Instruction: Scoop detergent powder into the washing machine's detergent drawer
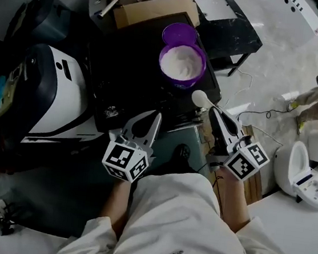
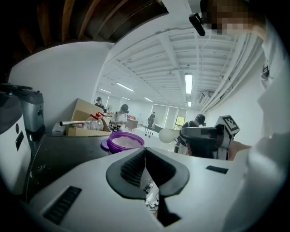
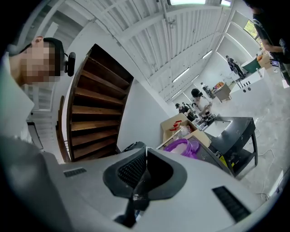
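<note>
Right gripper (image 1: 217,114) clamping spoon (image 1: 200,98) by its handle, spoon bowl hovering just near-right of purple tub (image 1: 180,81), powder (image 1: 181,62) sitting in tub, left gripper (image 1: 155,118) hanging near-left, jaws together, empty.

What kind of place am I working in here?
Likely a large open workshop or lab, not a home: people at tables, loose toilets on the floor, a cardboard box.

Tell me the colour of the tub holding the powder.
The tub is purple, seen best in the head view.

Left tool (image 2: 145,150), jaws together; purple tub (image 2: 123,141) beyond, seemingly powder-filled.
</note>
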Demonstrator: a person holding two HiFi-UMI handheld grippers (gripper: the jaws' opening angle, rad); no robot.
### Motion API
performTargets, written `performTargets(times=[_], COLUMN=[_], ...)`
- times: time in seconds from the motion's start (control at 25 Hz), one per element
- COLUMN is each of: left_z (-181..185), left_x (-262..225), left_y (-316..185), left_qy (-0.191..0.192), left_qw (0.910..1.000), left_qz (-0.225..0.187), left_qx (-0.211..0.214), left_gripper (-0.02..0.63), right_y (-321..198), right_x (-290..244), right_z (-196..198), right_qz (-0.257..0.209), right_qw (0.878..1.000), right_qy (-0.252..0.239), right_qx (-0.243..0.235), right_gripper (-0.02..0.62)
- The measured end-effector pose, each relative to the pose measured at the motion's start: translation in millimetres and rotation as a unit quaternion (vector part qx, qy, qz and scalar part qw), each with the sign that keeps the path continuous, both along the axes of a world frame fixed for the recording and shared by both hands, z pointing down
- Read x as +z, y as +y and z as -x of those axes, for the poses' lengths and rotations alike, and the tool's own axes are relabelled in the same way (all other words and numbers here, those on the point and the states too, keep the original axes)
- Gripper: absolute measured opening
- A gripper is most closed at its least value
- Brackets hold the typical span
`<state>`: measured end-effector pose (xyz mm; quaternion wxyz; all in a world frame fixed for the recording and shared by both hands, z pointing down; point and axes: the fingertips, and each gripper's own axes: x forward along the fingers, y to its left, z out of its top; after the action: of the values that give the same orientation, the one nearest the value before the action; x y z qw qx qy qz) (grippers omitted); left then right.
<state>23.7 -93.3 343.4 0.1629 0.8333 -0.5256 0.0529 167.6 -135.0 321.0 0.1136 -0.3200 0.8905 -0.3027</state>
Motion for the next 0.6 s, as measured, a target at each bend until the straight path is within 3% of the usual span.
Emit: performTargets(times=[0.6], left_z=[-12.5], left_x=[-2.9], left_y=[-12.7], left_qy=[-0.010], left_qw=[0.9993], left_qz=[-0.004], left_qx=[-0.035], left_gripper=[0.020], right_y=[-34.7], right_x=[-7.4], right_z=[-1.4], right_qz=[-0.034], right_qw=[0.998], right_qy=[0.022], right_qx=[-0.040], right_gripper=[0.014])
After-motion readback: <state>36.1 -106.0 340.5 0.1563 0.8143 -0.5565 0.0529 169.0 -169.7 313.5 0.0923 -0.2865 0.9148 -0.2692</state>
